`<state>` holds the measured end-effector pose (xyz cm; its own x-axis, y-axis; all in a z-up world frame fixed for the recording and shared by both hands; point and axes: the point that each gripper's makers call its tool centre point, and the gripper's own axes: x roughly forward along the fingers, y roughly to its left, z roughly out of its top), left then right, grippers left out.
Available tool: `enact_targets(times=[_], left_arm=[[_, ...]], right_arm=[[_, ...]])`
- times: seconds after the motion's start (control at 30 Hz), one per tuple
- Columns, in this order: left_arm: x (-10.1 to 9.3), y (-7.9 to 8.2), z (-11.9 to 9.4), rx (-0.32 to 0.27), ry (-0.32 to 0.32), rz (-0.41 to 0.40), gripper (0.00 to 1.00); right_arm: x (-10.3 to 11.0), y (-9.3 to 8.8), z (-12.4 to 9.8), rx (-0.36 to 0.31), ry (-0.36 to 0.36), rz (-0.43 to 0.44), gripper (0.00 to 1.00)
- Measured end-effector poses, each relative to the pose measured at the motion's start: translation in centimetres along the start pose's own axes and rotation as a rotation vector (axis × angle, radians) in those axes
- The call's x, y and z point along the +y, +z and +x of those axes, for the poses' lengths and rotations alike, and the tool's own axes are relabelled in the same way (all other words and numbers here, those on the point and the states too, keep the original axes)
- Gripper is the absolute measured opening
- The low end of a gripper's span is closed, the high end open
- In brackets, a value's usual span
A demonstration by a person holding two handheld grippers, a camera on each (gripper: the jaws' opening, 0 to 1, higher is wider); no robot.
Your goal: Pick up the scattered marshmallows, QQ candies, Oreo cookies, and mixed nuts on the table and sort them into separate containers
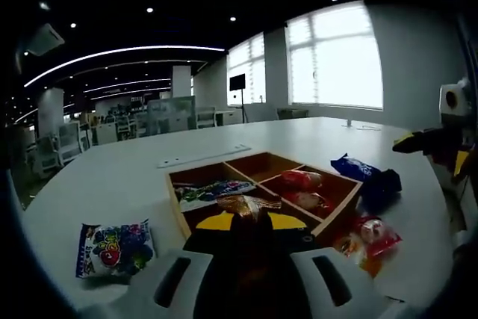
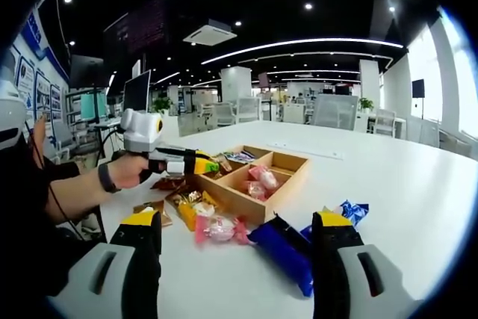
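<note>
Over the wooden tray [image 1: 337, 211] on the white bench [image 1: 112, 177], the left gripper [image 1: 250, 218] is closed on a golden-brown wrapped snack [image 1: 249, 204], held just above the near compartments. Between the wide-open jaws of the right gripper [image 2: 237, 229], a blue packet [image 2: 284, 253] and a pink wrapped candy [image 2: 218, 228] are seen lying close ahead, beside the tray's near wall.
</note>
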<state>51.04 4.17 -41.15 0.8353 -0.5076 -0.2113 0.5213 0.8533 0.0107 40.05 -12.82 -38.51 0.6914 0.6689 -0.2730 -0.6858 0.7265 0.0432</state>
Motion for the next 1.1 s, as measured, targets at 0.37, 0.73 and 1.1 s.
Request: enact_targets(times=[0.37,0.73,1.1], left_arm=[[0.0,0.1,-0.1,-0.003,0.002,0.02,0.2],[0.2,0.1,0.0,-0.011,0.0,0.026,0.23],[0.8,0.1,0.3,-0.016,0.012,0.026,0.28]], right_arm=[[0.2,-0.1,0.2,0.008,0.009,-0.006,0.78],[0.1,0.0,0.2,0.006,0.009,-0.011,0.78],[0.1,-0.2,0.2,0.008,0.008,-0.007,0.78]])
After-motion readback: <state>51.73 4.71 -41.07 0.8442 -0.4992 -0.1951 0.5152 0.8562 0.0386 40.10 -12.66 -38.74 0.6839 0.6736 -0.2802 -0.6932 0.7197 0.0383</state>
